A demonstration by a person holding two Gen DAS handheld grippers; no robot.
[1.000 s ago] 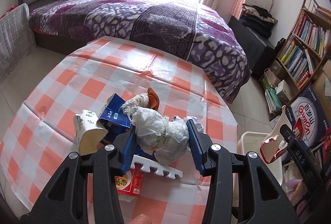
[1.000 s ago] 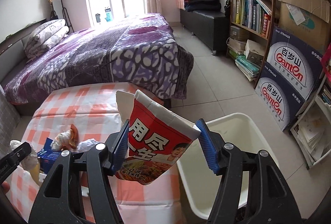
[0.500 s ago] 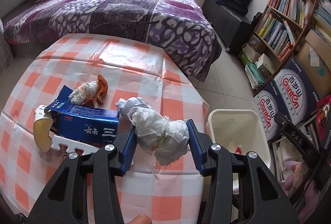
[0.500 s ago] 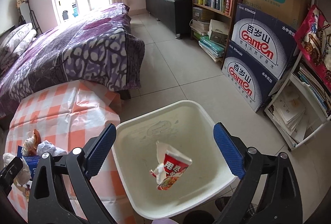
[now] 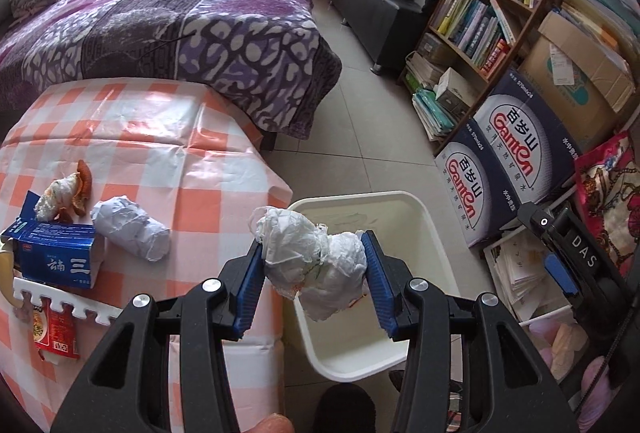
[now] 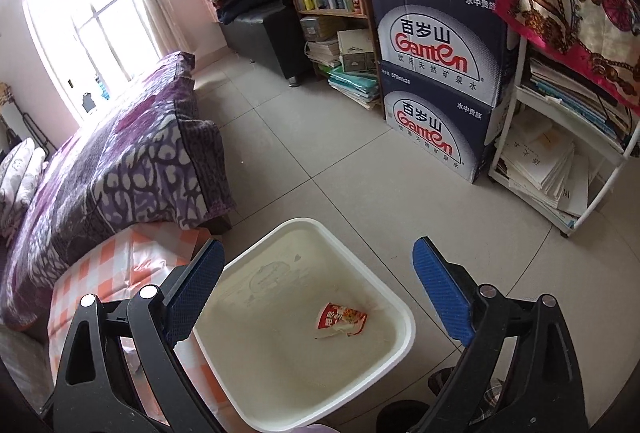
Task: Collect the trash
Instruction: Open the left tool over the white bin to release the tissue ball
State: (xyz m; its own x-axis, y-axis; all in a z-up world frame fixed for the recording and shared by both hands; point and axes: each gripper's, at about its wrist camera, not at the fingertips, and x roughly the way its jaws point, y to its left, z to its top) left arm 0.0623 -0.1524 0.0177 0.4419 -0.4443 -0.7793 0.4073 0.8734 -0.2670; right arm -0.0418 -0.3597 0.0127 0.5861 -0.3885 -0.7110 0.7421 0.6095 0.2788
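Note:
My left gripper point(image 5: 314, 265) is shut on a crumpled white plastic wad point(image 5: 304, 253), held above the near left edge of the white bin point(image 5: 436, 233) beside the checked table point(image 5: 180, 137). On the table lie a crumpled paper ball point(image 5: 130, 229), a blue carton point(image 5: 56, 257), an orange peel with tissue point(image 5: 66, 191), a red packet point(image 5: 52, 329) and a white toothed strip point(image 5: 60, 301). My right gripper point(image 6: 316, 245) stands open and empty over the bin point(image 6: 404, 313). A red noodle wrapper point(image 6: 342, 319) lies on the bin's floor.
A purple-covered bed point(image 5: 180, 17) stands behind the table. Two stacked Ganten boxes point(image 6: 436, 73), a bookshelf point(image 5: 492, 17) and a white rack of papers point(image 6: 560, 161) line the right wall. Tiled floor point(image 6: 340, 161) lies open between bed and boxes.
My right gripper opened and let the red wrapper fall into the bin. My left gripper carried the white wad from over the table to the bin's edge.

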